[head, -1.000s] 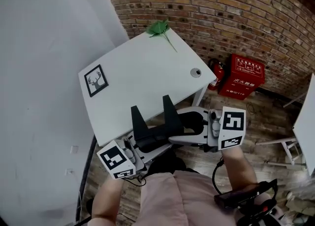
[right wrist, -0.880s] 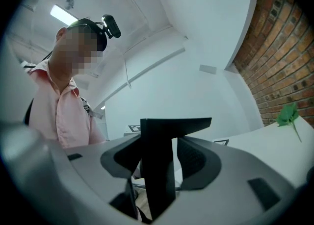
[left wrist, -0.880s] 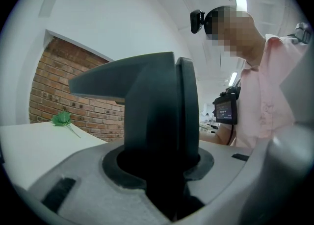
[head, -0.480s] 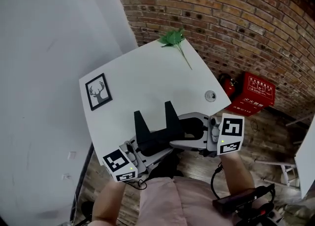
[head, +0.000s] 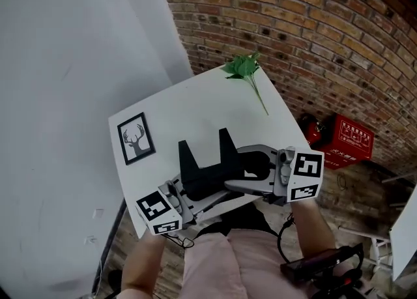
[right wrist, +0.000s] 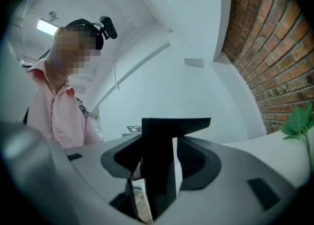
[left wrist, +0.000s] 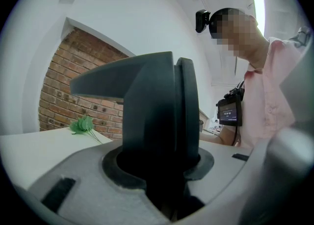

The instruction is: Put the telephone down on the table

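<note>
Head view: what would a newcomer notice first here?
The black telephone gripped between the left gripper and right gripper, over the near edge of the white table. Then the framed deer picture at the table's left side, a green leafy sprig at its far corner, and a red box on the floor by the brick wall.

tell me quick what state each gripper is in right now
left gripper: closed on the black telephone
right gripper: closed on the same telephone from its other side
</note>
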Demonstrator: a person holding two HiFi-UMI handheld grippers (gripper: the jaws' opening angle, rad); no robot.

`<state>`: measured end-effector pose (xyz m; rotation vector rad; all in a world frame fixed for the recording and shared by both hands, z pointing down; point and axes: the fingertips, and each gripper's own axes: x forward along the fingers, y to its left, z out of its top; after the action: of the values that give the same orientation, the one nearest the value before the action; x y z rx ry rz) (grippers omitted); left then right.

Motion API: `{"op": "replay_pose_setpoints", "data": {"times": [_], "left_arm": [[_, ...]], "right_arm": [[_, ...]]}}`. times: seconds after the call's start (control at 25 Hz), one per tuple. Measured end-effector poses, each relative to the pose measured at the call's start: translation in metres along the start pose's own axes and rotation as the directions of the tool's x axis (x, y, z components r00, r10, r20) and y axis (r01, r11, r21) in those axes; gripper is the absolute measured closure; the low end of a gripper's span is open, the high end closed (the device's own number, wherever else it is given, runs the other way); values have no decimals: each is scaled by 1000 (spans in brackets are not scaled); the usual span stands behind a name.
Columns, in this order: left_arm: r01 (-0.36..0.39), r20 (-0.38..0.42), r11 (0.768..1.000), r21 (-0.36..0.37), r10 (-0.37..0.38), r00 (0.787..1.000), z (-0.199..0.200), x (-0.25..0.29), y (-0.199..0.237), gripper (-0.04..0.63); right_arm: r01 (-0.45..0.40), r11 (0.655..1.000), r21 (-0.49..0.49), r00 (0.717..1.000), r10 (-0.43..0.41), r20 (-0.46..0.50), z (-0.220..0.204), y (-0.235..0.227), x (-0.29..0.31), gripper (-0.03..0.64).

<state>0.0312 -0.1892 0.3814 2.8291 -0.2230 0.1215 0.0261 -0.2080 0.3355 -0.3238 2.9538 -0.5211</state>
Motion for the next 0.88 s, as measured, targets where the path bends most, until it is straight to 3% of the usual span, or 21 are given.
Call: {"op": "replay_pose_setpoints", "data": {"times": [0.4, 0.88], "left_arm": [[-84, 33, 996, 34, 83, 996, 29, 12, 48, 430], [-131, 21, 988, -84, 133, 991, 2, 22, 107, 430]], "right_arm": [[-44, 998, -34, 998, 43, -51, 30, -45, 8, 399], [-52, 995, 90, 991, 63, -121, 6, -109, 20, 399]]}}
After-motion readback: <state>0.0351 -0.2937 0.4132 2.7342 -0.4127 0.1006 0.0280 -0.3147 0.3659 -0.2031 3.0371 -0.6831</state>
